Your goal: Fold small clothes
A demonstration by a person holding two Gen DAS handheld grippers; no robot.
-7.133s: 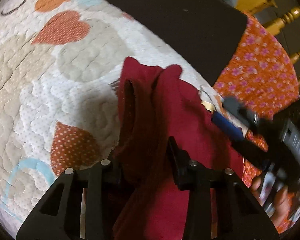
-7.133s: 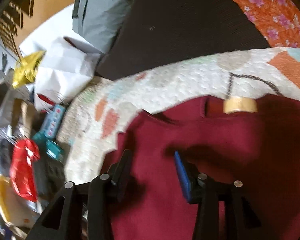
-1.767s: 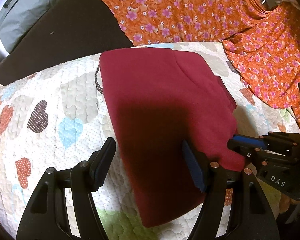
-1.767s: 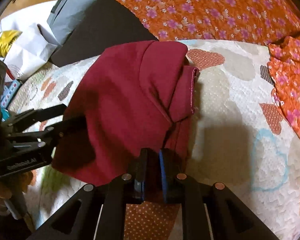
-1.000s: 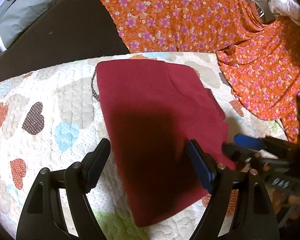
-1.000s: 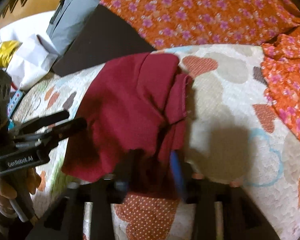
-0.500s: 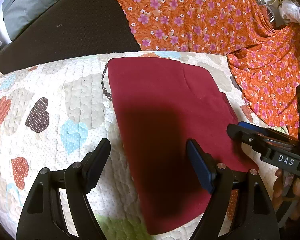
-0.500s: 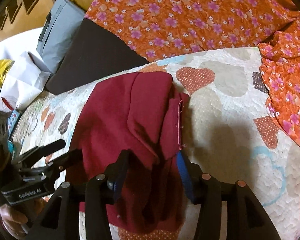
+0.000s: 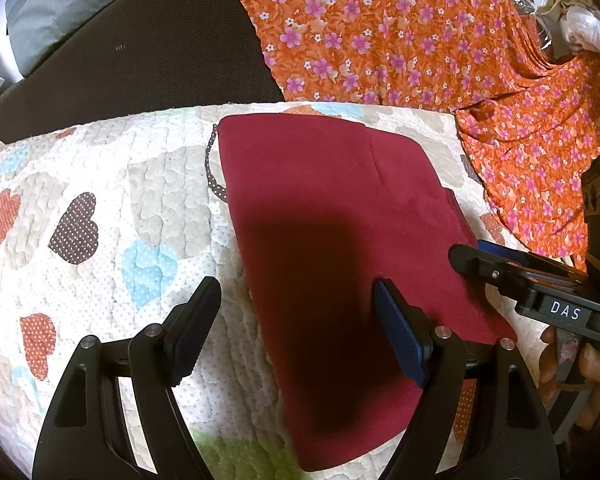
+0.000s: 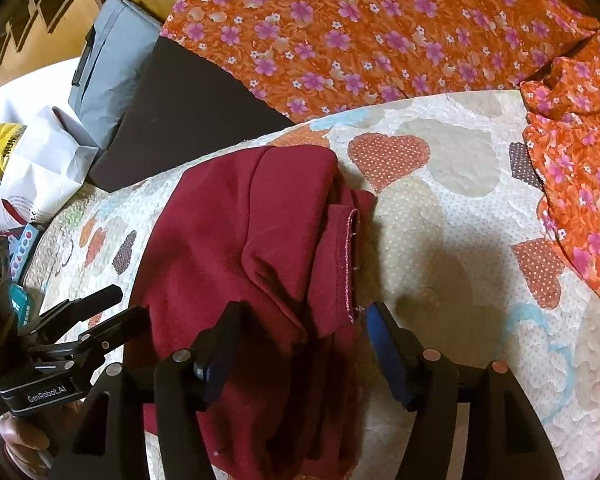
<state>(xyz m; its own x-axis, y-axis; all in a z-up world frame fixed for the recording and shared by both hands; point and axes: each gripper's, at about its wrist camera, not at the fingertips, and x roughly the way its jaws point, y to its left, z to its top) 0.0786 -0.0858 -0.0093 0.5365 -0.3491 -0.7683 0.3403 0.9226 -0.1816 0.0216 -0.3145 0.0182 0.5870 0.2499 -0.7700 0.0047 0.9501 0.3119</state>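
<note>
A dark red garment [image 9: 324,220] lies folded on a heart-patterned quilt [image 9: 100,208]. It also shows in the right wrist view [image 10: 252,248], with a hemmed sleeve edge [image 10: 350,264] on top. My left gripper [image 9: 296,304] is open and empty above the garment's near left edge. My right gripper [image 10: 300,328] is open and empty over the garment's near right edge, by the hem. Each gripper shows in the other's view: the right one [image 9: 500,264] at the garment's right side, the left one [image 10: 96,312] at its left side.
An orange floral cloth [image 9: 380,32] covers the far side and the right [image 10: 580,200]. A dark brown cushion [image 9: 140,60] and a grey bag [image 10: 108,64] lie at the far left. White and yellow bags [image 10: 32,160] sit off the quilt's left edge.
My right gripper, shut on the garment's near edge 1.8 s ago, has opened and let it go. Since 7.1 s ago the garment has been folded flat. My left gripper has stayed open.
</note>
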